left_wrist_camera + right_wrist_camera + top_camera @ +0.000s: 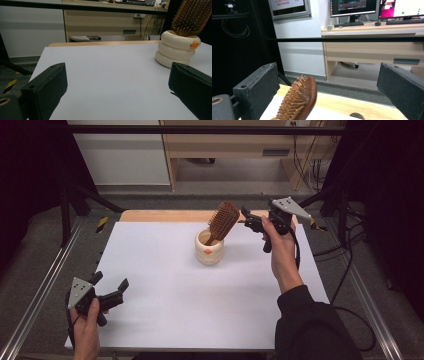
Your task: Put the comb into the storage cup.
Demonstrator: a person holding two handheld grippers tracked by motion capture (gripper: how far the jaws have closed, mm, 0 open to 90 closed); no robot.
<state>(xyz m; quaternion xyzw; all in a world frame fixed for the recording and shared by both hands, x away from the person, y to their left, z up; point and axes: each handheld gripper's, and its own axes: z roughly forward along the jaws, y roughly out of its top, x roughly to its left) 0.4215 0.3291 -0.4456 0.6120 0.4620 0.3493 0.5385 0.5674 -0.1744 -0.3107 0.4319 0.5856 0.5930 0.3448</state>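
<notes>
- The hairbrush stands handle-down in the cream cup, just past the centre of the white table. Its bristled head leans out over the rim toward 1 o'clock. In my judgement that lean is the main hazard: a sideways knock on the head could tip brush and cup together.
- The right gripper hangs in the air at about 3 o'clock from the brush head, just beside it. Its jaws are spread wide and hold nothing. In the right gripper view the brush head sits low between the jaws, nearer the left one, so a closing squeeze may catch only the edge and slip off the bristles.
- If the jaws press on the bristle side instead of the wooden back, the hold would likely be springy and the brush could twist.
- Pulling the brush out at an angle could drag the cup, which looks light and is held by nothing.
- The left gripper is at 7 o'clock, well apart from the cup, its jaws also released and empty. From there it cannot steady the cup if it starts to rock.
</notes>
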